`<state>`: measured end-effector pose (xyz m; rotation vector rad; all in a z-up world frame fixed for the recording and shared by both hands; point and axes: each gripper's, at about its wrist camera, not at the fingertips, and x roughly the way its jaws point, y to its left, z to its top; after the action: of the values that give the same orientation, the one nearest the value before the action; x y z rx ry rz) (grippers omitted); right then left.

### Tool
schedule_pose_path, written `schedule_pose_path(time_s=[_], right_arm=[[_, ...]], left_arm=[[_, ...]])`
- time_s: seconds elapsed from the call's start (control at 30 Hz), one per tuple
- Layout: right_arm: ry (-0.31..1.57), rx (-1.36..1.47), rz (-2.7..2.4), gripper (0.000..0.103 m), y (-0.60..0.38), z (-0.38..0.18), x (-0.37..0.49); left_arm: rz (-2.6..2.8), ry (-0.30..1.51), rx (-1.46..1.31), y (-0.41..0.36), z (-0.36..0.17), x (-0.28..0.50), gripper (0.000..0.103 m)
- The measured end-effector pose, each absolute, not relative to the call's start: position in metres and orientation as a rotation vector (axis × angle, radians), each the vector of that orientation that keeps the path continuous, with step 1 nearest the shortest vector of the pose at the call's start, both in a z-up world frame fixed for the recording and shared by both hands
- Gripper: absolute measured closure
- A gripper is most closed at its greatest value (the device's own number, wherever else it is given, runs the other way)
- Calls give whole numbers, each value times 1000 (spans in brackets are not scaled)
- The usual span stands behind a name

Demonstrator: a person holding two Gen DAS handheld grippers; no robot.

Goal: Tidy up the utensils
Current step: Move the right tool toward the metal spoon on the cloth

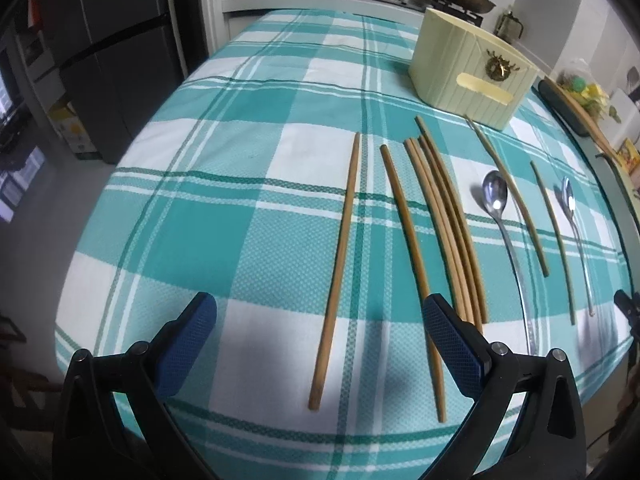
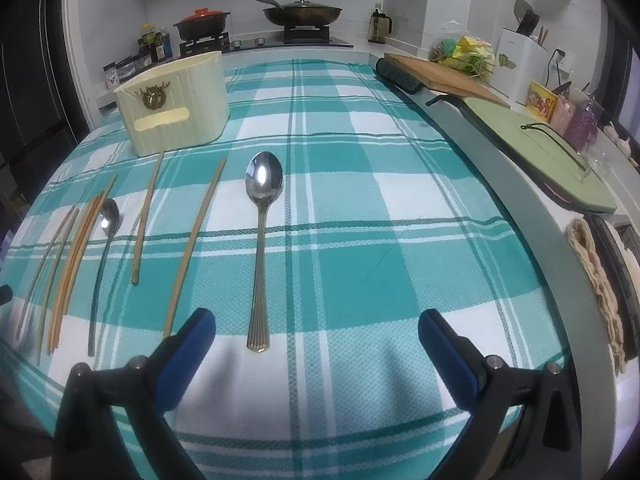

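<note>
A: How far along are you?

B: As far as I can judge, you have not started. Every utensil lies flat on the cloth [image 1: 240, 208], and I can't see into the holder [image 1: 468, 76] from either view (its top rim faces away), so whether anything stands in it I cannot tell.

A: What is left?

B: All of it, by the look. Near your left gripper [image 1: 320, 344] lie two single chopsticks [image 1: 338, 260], then a bundle [image 1: 448, 224] of several touching one another, then a spoon [image 1: 496, 200] with two more sticks beyond it. The second spoon [image 2: 262, 240] lies just ahead of your right gripper [image 2: 316, 352], a little to its left.

A: And the grippers?

B: Both jaws stand wide apart and hold nothing. The left one hovers over the near ends of the two single chopsticks; the right one hangs above bare cloth beside the spoon's handle.

A: Where does the holder sit?

B: At the far side of the cloth, beyond the utensils' tips, one stick's tip nearly touching its base.
</note>
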<state>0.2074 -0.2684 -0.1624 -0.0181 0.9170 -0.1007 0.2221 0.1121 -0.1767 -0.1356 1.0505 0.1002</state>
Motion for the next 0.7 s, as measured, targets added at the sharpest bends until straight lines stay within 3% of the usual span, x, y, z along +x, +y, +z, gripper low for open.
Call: schedule_pose_path(time_s=[0.3,0.7], right_arm=[[984,-48,-5,1,-248,-193,251],[1034,-48,34,1,-252,-214,272]], left_arm=[[130,1128,1,116,-210,262,0],[-7,1220,19,123,-214,287,0]])
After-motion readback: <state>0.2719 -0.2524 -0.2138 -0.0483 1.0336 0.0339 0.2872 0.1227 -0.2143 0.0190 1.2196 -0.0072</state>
